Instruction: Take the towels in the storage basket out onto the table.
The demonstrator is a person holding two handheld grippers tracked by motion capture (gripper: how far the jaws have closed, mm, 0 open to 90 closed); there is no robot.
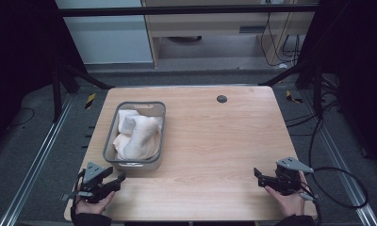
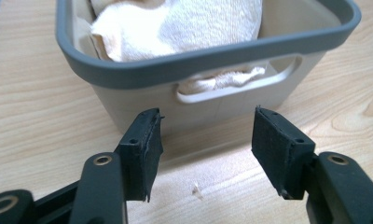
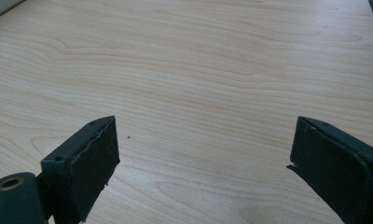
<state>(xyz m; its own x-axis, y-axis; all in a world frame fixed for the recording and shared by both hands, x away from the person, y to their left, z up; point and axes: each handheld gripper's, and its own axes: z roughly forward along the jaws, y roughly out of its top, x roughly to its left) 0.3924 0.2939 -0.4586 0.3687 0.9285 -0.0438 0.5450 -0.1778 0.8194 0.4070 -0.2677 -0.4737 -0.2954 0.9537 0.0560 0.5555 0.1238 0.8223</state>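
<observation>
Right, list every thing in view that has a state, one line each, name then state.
left gripper: open, empty, aimed at the basket's near end.
right gripper: open wide, empty, over bare table.
basket: upright on the table, holding cloth.
white cloth: crumpled, piled inside the basket, a fold showing through the handle slot.
table: bare wood apart from the basket.
</observation>
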